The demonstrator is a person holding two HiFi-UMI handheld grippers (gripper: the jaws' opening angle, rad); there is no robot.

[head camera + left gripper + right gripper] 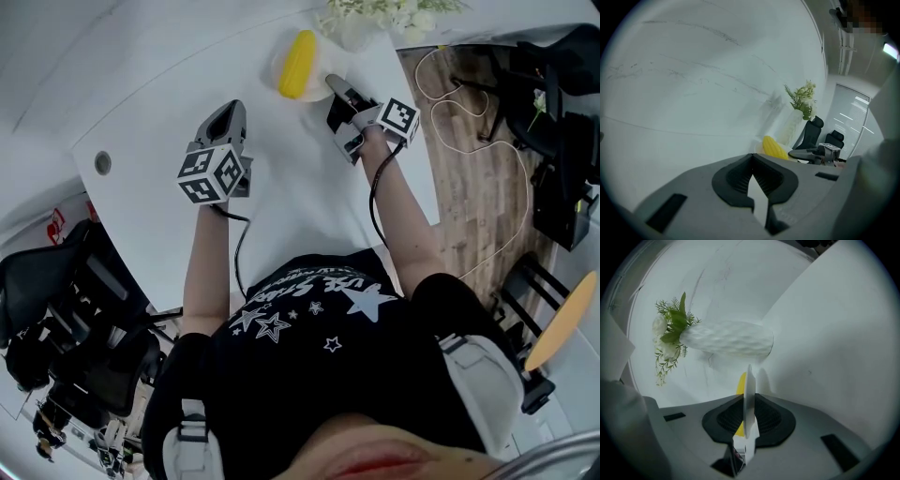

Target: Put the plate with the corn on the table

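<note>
Plate [276, 67], just one, carries one corn [298, 64].

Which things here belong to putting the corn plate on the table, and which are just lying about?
Job: plate, corn on it, right gripper clamped on its rim, table.
Lying about: vase of flowers, office chair, left gripper, shut and empty.

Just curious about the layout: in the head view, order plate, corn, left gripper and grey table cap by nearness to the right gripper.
1. plate: rim pinched in the right gripper.
2. corn: on the plate, just beyond.
3. left gripper: off to the left.
4. grey table cap: far left.
</note>
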